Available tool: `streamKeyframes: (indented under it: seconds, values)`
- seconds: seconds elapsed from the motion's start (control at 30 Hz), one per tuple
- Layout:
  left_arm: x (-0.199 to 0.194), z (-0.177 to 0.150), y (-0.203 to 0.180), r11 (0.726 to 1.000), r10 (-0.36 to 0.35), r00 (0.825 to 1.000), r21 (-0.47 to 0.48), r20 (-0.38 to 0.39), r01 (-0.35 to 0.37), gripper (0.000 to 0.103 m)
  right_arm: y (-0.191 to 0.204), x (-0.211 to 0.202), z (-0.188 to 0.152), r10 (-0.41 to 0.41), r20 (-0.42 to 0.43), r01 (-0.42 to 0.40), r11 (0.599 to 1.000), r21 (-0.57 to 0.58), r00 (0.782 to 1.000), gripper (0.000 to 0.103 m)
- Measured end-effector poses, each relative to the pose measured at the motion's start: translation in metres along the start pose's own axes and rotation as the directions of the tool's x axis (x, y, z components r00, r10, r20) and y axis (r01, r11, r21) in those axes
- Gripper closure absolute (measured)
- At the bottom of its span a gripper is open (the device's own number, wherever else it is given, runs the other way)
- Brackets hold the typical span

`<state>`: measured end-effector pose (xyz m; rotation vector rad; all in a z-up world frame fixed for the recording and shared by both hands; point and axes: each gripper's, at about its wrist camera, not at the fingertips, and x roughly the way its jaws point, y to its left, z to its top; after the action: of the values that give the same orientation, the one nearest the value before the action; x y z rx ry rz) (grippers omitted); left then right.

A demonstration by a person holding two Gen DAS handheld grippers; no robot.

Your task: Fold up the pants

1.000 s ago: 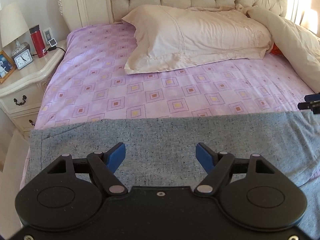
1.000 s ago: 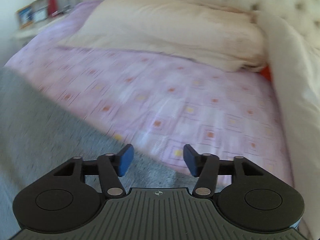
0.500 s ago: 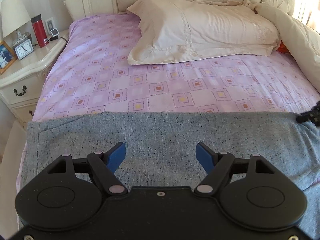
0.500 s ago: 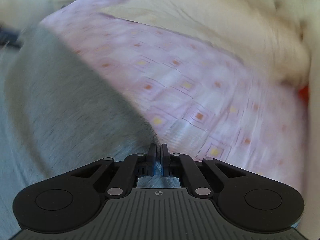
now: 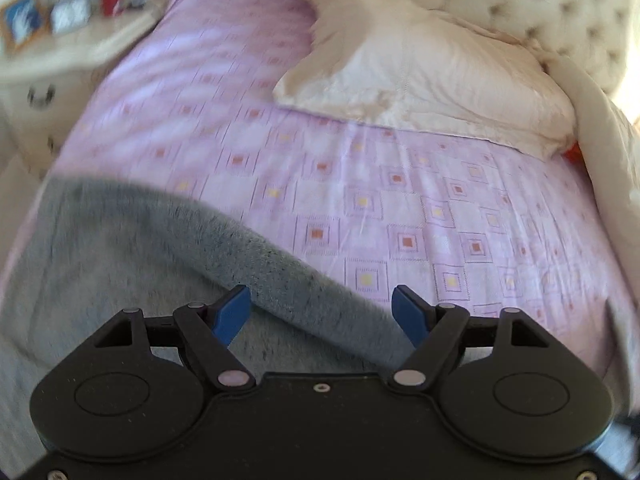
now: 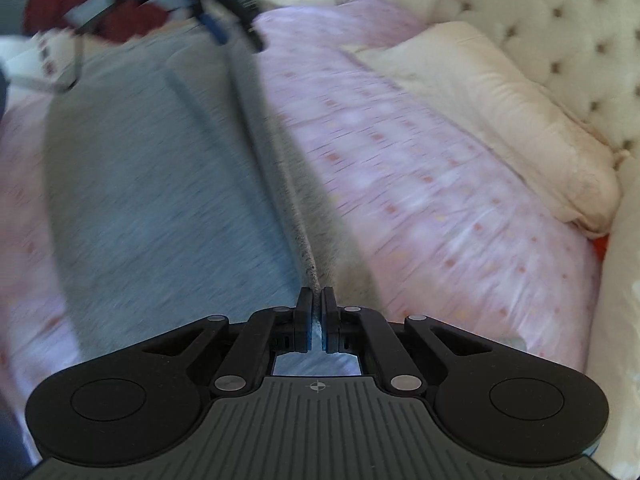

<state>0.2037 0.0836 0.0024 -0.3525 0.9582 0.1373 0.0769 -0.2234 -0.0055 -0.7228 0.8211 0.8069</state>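
Pinching a thin edge of the grey pants [image 6: 168, 184] between pads pressed tight together, the right hand-held gripper [image 6: 317, 312] now carries that edge across the bed [image 6: 420, 184]; a second ago its jaws stood spread above bare sheet with nothing in them, so the grab is fresh. From the clamped point the cloth rises into a taut ridge that runs away toward the far end of the garment, where the left hand-held gripper [image 6: 224, 28] hovers in a person's hand with a red sleeve [image 6: 112, 20] behind it. Its blue pads are spread wide, as they were a second ago, and in its own view the lifted fold of the pants [image 5: 160, 264] passes between them without either pad touching it, as far as the blur lets me tell. The garment, lately flat along the near side of the bed, is now partly raised, so I judge the fold has begun but is not yet laid down. The pillow [image 5: 424, 80] lies well apart from it. No box, basket or other container shows anywhere here.
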Motion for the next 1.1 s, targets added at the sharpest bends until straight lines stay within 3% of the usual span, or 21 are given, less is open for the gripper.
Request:
streamKeyframes:
  seconds: [0.1,0.27,0.47,0.6,0.63,0.67,0.7,0.77,0.87,0.97,1.1]
  values:
    - [0.003,-0.005,0.005,0.999,0.001,0.999,-0.053,-0.033,-0.002,0.025,0.011,-0.002,-0.001,0.009,-0.009,-0.009,0.999,-0.036,1.000,0.100]
    - [0.017,-0.010,0.004,0.993,0.063,0.993,-0.096,-0.104,-0.073,0.025,0.019,-0.006,-0.002,-0.003,-0.007,0.002,0.997,-0.083,1.000,0.100]
    - [0.036,0.007,-0.006,0.986,0.107,0.983,-0.113,-0.152,-0.124,0.025,0.022,-0.007,-0.003,-0.026,0.000,0.026,0.996,-0.081,1.000,0.100]
    - [0.049,0.014,-0.010,0.985,0.094,0.976,-0.126,-0.199,-0.120,0.027,0.019,-0.008,-0.005,-0.042,0.024,0.043,0.998,-0.041,0.999,0.100]
    - [0.054,0.015,-0.010,0.984,0.084,0.970,-0.134,-0.229,-0.117,0.036,0.018,-0.009,-0.005,-0.047,0.031,0.048,0.998,-0.030,0.998,0.100]
    - [0.059,0.014,-0.009,0.981,0.085,0.961,-0.144,-0.263,-0.127,0.084,0.017,-0.012,-0.005,-0.054,0.032,0.055,0.998,-0.024,0.998,0.100]
    - [0.061,0.013,-0.007,0.976,0.088,0.953,-0.165,-0.288,-0.140,0.095,0.016,-0.015,-0.006,-0.061,0.038,0.061,0.998,-0.019,0.997,0.100]
    - [0.043,0.010,-0.003,0.967,0.066,0.967,-0.223,-0.245,-0.123,0.095,0.014,-0.023,-0.009,-0.066,0.050,0.065,0.998,0.007,0.997,0.100]
    - [-0.006,-0.003,-0.012,0.976,0.087,0.989,-0.188,-0.120,-0.108,0.095,0.011,-0.036,-0.019,-0.062,0.056,0.058,0.996,0.061,0.997,0.101]
    - [-0.059,-0.031,-0.023,0.985,0.067,0.997,-0.158,-0.043,-0.072,0.095,0.010,-0.044,-0.035,-0.043,0.034,0.039,0.991,0.125,0.998,0.101]
    - [-0.098,-0.094,-0.028,0.992,0.029,0.999,-0.126,-0.023,-0.032,0.095,0.009,-0.048,-0.056,-0.016,0.007,0.014,0.974,0.226,1.000,0.101]
